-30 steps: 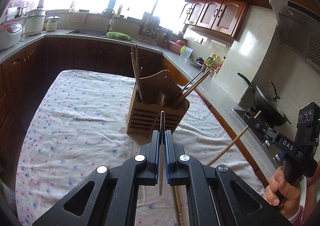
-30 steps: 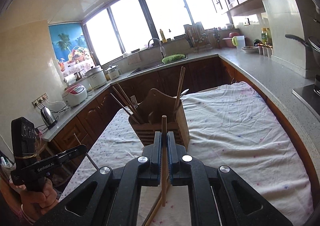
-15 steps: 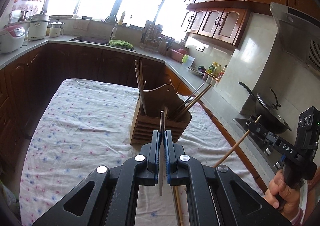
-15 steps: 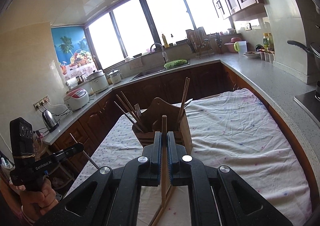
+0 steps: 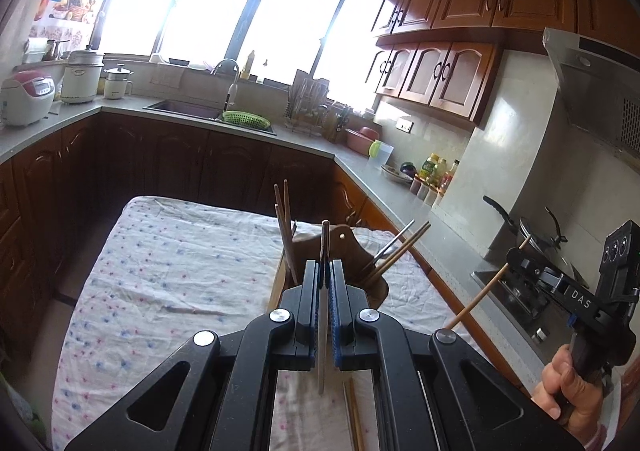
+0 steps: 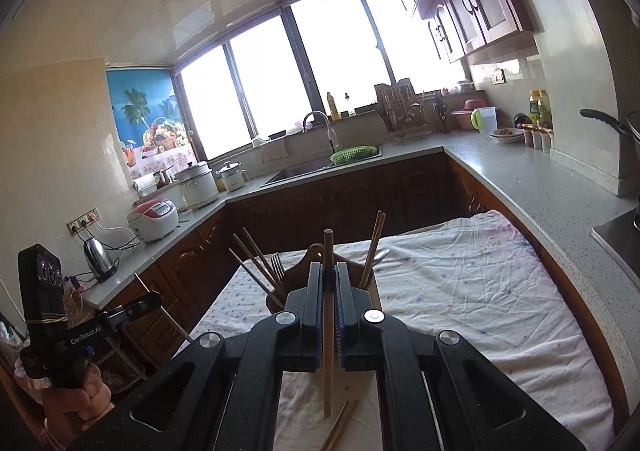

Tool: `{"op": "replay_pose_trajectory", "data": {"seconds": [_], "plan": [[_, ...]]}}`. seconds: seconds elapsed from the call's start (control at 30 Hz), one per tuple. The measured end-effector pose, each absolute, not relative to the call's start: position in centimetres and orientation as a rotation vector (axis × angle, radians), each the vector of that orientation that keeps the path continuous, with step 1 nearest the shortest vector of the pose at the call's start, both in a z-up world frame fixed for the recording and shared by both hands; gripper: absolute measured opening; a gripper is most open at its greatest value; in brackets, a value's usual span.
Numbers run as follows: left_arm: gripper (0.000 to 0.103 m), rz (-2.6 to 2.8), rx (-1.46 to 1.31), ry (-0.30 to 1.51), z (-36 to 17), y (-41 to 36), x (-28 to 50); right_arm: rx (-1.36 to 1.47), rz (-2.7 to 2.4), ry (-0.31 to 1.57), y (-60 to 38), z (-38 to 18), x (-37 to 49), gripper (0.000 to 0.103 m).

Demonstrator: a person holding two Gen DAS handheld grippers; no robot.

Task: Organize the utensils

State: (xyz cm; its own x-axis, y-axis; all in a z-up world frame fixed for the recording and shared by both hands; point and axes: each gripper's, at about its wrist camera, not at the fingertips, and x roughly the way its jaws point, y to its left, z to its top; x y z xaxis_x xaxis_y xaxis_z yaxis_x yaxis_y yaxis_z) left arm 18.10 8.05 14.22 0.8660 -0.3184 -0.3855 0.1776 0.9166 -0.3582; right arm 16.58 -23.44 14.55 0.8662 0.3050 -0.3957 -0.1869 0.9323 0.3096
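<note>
My left gripper point(image 5: 325, 265) is shut on a thin dark chopstick point(image 5: 322, 351) that stands upright between its pads. Just behind it the wooden utensil holder point(image 5: 352, 247) sits on the flowered tablecloth point(image 5: 168, 271), with chopsticks leaning out of both sides. My right gripper point(image 6: 328, 267) is shut on a pale wooden chopstick point(image 6: 328, 363), also upright, in front of the same holder point(image 6: 274, 299), which carries chopsticks and a fork point(image 6: 277, 263). Each gripper shows in the other's view: the right gripper point(image 5: 516, 255) and the left gripper point(image 6: 154, 297). A pair of chopsticks point(image 5: 353, 415) lies on the cloth below.
A stove with a wok point(image 5: 536, 235) stands to the right of the table. The grey counter point(image 6: 520, 179) wraps around, bearing a sink point(image 6: 304, 171), a rice cooker point(image 6: 154, 219) and a kettle point(image 6: 98, 259). Dark cabinets close in the far side.
Both grippers have risen with their chopsticks still clamped. The holder now sits lower in each view, partly hidden behind the jaws.
</note>
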Motion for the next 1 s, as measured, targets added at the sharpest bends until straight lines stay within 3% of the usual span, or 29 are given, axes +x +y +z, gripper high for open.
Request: {"op": "replay_pose_trajectory", "data": {"seconds": [0.4,1.0], "plan": [[0.003,-0.207,-0.314,0.308,17.0,7.7,23.5,0.278,0.219,0.321,-23.9,18.4,21.6,0.005],[0.003,-0.185,-0.328,0.409,10.0,4.8,31.1,0.269,0.183,0.347,-23.5,13.8,26.5,0.005]]}}
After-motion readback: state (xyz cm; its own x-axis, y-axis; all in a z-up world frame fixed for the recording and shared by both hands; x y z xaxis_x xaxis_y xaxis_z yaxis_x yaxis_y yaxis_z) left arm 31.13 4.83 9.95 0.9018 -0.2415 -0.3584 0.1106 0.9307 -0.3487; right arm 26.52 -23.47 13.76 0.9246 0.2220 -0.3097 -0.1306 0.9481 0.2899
